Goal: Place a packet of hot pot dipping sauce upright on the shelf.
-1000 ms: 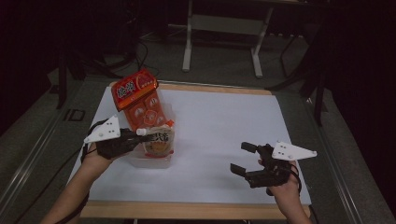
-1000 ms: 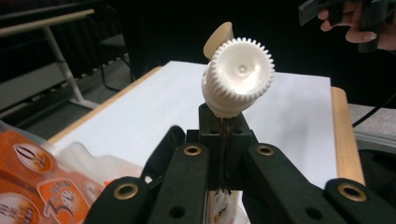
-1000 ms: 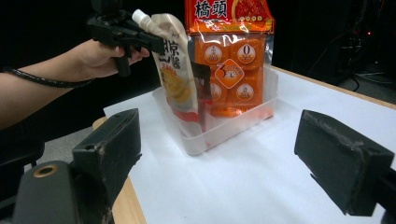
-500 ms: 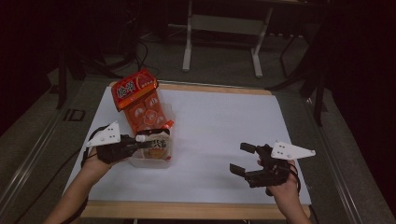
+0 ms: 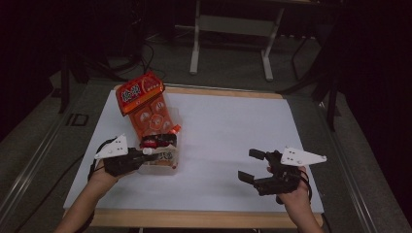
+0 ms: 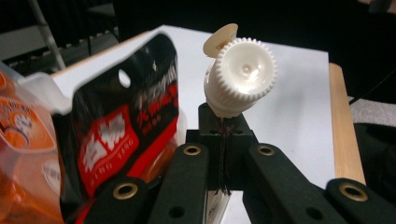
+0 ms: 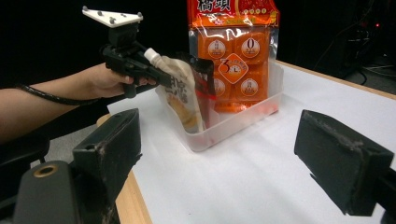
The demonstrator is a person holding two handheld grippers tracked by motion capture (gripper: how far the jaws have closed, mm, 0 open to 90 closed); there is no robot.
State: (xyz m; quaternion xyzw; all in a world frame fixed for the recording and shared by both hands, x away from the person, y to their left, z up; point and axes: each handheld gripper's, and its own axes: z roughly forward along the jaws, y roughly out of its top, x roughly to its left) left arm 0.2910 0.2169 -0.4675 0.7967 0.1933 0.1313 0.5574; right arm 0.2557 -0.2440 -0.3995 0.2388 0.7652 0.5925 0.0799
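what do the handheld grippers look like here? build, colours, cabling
Both the left gripper and the right gripper are matt black, each topped by a pale grey three-cornered plate. The jaw arms carry brass-coloured eyelets. The right gripper's pads look scuffed. A black cable loops at the left wrist. Forearms are bare.

— What is being held?
— A soft spouted pouch (image 7: 180,95) with a ribbed white screw cap (image 6: 240,77); its front shows pale print and an orange food picture.

— Where is it?
— Upright in a clear plastic bin (image 7: 243,119), at the near end — beside a red-and-black packet (image 6: 128,126), with a tall orange multipack (image 5: 145,104) behind.
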